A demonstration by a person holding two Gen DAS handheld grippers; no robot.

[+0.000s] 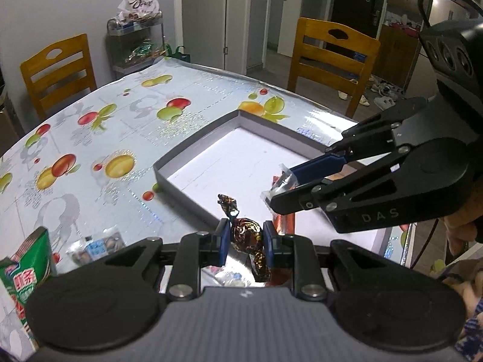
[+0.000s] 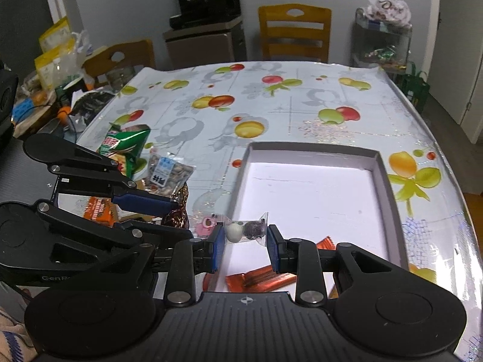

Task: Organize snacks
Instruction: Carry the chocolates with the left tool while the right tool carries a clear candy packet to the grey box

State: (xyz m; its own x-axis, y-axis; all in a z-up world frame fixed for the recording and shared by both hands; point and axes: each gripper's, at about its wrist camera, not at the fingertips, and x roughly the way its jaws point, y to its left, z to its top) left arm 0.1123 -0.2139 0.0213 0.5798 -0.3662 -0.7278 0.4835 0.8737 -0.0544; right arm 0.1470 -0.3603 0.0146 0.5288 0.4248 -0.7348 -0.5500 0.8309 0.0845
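1. The left gripper (image 1: 245, 241) is squeezing a brown foil-wrapped candy (image 1: 247, 235) between its blue pads, its jaws closed down to the candy's width; the candy's twisted tail is sticking up toward 12 o'clock.
2. The right gripper (image 2: 246, 242) is clamping a clear packet of small sweets (image 2: 246, 230), the jaws narrowed onto the packet's ends.
3. Both loads are hanging over the near end of the shallow grey box (image 2: 389, 178), the candy at its near-left edge in the left wrist view.
4. Orange wrapped bars (image 2: 261, 279) are lying on the box floor at 6 o'clock.
5. On the fruit-print tablecloth (image 2: 271, 105), at 9 o'clock of the box in the right wrist view, a green chip bag (image 2: 126, 147) and a nut packet (image 2: 167, 175) are sitting just beside each other.
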